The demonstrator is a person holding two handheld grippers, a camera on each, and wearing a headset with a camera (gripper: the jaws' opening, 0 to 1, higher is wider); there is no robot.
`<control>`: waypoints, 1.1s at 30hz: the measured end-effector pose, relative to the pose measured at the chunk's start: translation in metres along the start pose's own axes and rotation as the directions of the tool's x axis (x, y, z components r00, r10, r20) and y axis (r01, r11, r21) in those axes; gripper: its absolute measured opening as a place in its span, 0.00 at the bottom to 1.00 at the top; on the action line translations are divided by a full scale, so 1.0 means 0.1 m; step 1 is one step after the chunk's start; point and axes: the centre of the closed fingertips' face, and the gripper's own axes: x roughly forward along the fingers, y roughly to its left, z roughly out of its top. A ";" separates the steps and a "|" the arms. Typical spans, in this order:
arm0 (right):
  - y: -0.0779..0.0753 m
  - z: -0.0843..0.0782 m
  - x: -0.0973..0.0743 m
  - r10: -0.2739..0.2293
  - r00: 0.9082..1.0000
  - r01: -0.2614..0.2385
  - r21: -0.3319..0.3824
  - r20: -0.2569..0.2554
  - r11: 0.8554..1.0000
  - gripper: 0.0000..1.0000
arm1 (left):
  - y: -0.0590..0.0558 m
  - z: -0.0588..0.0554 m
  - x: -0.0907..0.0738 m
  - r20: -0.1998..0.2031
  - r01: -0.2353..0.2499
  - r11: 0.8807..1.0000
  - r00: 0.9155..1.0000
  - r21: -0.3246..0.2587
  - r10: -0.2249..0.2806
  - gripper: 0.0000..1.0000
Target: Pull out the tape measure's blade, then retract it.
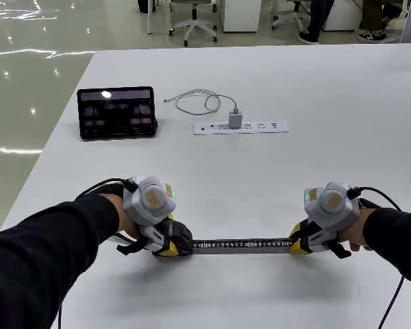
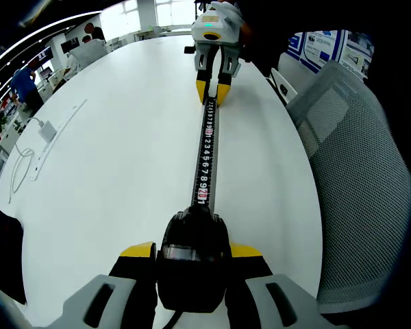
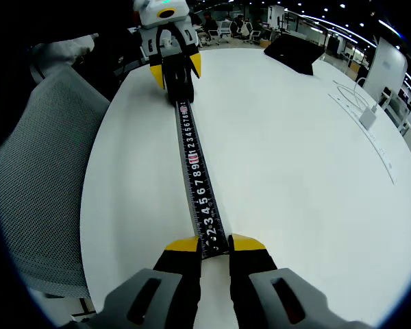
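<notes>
A black tape measure case [image 1: 177, 241] [image 2: 194, 253] sits low over the white table [image 1: 260, 171], clamped between the yellow-tipped jaws of my left gripper [image 1: 170, 243] [image 2: 192, 250]. Its blade [image 1: 241, 244] [image 2: 205, 157] [image 3: 197, 185], dark with white numbers, runs out straight along the table to the right. My right gripper [image 1: 299, 245] [image 3: 213, 245] is shut on the blade's free end. In the right gripper view the case [image 3: 177, 79] shows far off, held by the left gripper [image 3: 175, 68]. The right gripper [image 2: 213, 89] shows at the blade's far end in the left gripper view.
A dark tablet [image 1: 116, 112] stands at the back left of the table. A white power strip [image 1: 241, 127] with a plugged charger and coiled grey cable [image 1: 198, 101] lies behind the middle. A grey mesh chair [image 2: 356, 171] [image 3: 41, 157] is close behind the near table edge. Office chairs stand beyond the far edge.
</notes>
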 end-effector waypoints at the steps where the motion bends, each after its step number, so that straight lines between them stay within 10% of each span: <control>1: 0.00 0.00 0.00 0.000 1.000 0.000 0.000 -0.001 1.000 0.10 | 0.00 0.00 0.00 -0.001 0.001 1.000 1.000 0.001 -0.001 0.34; 33: 0.00 -0.08 -0.04 0.004 0.999 -0.007 -0.058 -0.043 0.998 0.11 | 0.00 0.00 0.00 0.009 -0.007 1.000 1.000 -0.004 0.007 0.34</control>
